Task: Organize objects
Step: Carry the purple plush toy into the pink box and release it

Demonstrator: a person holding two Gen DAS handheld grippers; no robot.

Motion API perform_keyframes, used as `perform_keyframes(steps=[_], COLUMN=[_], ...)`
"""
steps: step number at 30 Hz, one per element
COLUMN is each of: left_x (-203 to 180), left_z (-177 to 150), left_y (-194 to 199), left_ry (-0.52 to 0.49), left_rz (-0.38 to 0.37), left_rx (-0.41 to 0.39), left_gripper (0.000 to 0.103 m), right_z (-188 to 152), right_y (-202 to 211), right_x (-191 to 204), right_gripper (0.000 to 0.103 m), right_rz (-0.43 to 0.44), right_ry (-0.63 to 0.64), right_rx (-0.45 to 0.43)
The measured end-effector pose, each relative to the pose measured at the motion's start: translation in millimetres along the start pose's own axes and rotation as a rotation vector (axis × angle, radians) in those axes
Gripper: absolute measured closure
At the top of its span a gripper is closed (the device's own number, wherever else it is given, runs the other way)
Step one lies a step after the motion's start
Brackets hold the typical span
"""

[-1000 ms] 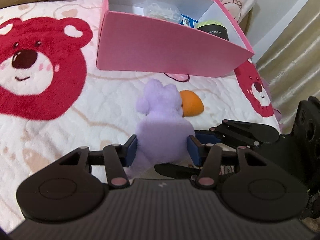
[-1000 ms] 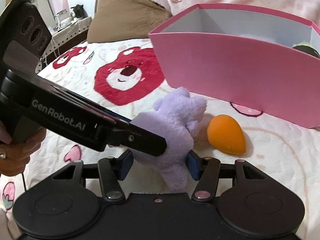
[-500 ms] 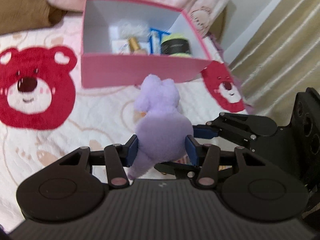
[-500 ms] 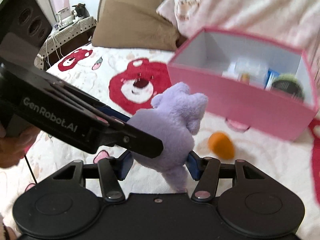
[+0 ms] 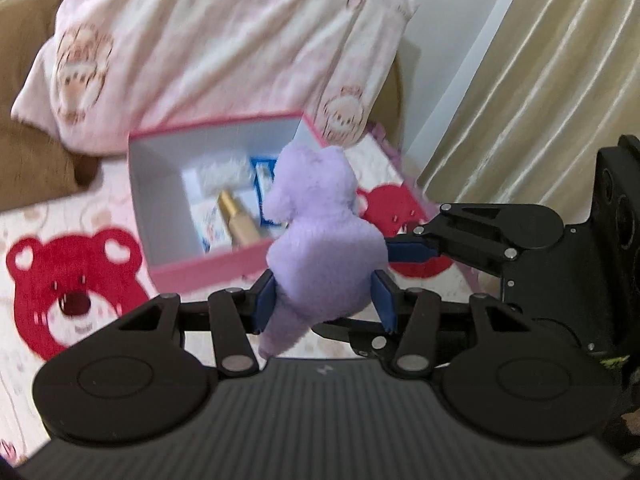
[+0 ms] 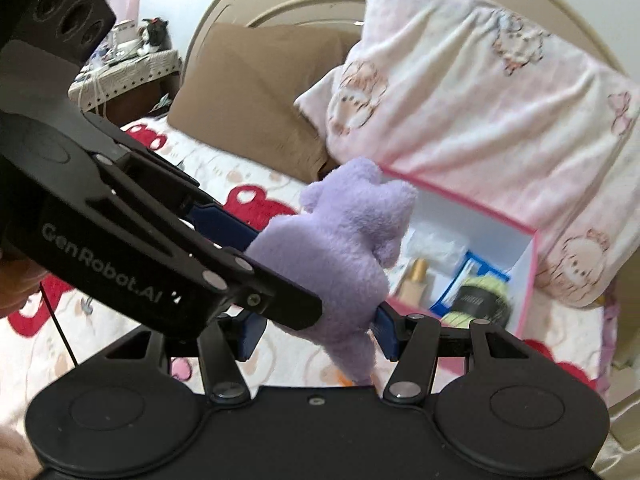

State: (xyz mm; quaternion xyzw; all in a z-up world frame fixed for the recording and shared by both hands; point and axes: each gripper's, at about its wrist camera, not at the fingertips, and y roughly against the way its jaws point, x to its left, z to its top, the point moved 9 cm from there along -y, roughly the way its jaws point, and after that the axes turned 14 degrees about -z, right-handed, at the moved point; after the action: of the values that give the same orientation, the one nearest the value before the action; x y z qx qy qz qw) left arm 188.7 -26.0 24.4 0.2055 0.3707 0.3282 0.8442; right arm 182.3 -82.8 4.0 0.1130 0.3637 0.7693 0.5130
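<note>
Two tools grip one purple plush toy (image 5: 324, 248) as I hold it in the air above the bed: my left tool (image 5: 325, 305) has its blue pads pressed into the toy's lower body from either side, and my right tool (image 6: 316, 330) clamps the same body, its pads sunk into the fur. In the left wrist view the right tool reaches in from 3 o'clock. In the right wrist view the left tool crosses from 9 o'clock.

Beyond the toy, at 12 o'clock, the open pink box (image 5: 208, 268) sits on the bear-print bedspread (image 5: 72, 280). Inside it lie a gold bottle (image 5: 238, 218), a blue-edged packet (image 6: 466, 276) and a black jar with a yellow-green lid (image 6: 478, 296). A pink pillow (image 5: 224, 48) leans behind the box, with a brown cushion (image 6: 248, 96) at its 9 o'clock and a cream curtain (image 5: 540, 80) at 2 o'clock in the left wrist view.
</note>
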Motion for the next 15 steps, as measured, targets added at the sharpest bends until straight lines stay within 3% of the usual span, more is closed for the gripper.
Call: perform_keyframes(steps=[8,12,15], left_x=[11,34,52], left_z=[56,67,69], left_y=[-20,-37,-57], left_ry=[-0.014,0.022,0.067], left_rz=[-0.005,-0.029,-0.028], left_rx=[-0.022,-0.012,0.003], left_gripper=[0.054,0.054,0.053], right_z=[32,30,27], right_y=[-23,-46,-65], right_x=[-38,-48,-49], right_gripper=[0.042,0.042,0.042], right_rz=[-0.009,0.035,0.019], right_ry=[0.018,-0.021,-0.001], right_rx=[-0.032,-0.031,-0.026])
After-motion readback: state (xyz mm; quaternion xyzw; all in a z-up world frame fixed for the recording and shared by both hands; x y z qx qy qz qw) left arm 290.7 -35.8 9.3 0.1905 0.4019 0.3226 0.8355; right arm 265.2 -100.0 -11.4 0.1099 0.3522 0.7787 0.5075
